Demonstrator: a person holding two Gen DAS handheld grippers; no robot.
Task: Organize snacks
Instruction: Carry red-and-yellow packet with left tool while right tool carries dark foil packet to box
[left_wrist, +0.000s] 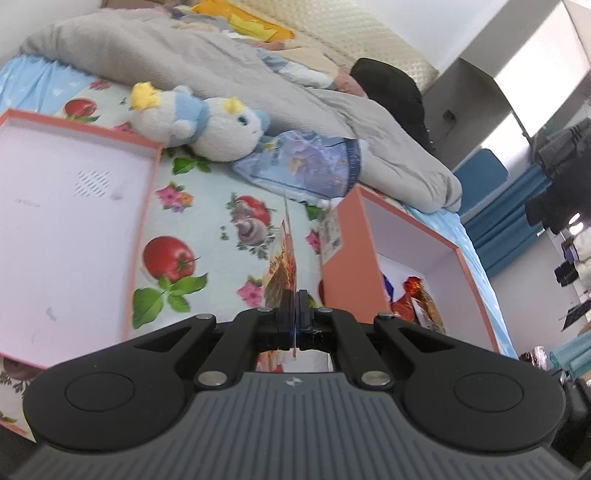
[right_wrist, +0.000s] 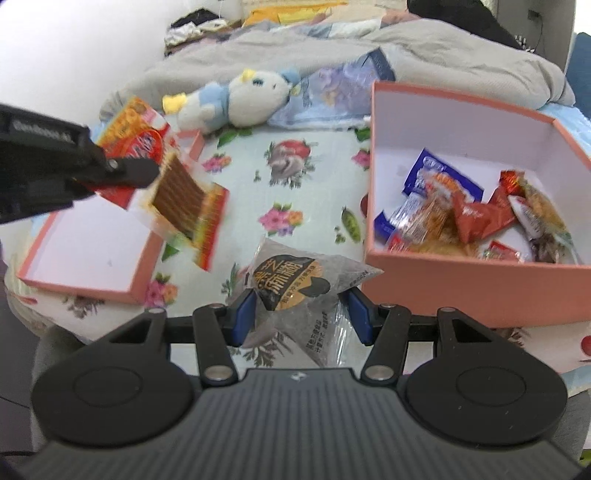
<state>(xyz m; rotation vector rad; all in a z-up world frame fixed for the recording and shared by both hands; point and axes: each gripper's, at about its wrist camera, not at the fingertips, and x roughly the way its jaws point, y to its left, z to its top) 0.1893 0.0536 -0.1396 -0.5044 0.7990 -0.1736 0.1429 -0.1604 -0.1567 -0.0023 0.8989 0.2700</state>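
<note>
My left gripper (left_wrist: 294, 310) is shut on a thin red and orange snack packet (left_wrist: 286, 258), seen edge-on between its black fingers. From the right wrist view the same packet (right_wrist: 184, 201) hangs blurred in the air over the corner of the pink box lid (right_wrist: 92, 240). My right gripper (right_wrist: 300, 314) has its blue pads (right_wrist: 243, 314) pressed on both sides of a grey snack packet with a black and orange label (right_wrist: 291, 280). The deep pink box (right_wrist: 443, 288) at the right holds several wrapped snacks (right_wrist: 461, 218). In the left wrist view the box (left_wrist: 347, 251) stands just right of the held packet.
A white and blue plush toy (right_wrist: 243, 99) and a blue printed plastic bag (right_wrist: 332, 96) lie at the back of the floral sheet (right_wrist: 288, 199). A grey blanket (left_wrist: 221, 62) is bunched behind them. The lid (left_wrist: 55, 221) lies open at the left.
</note>
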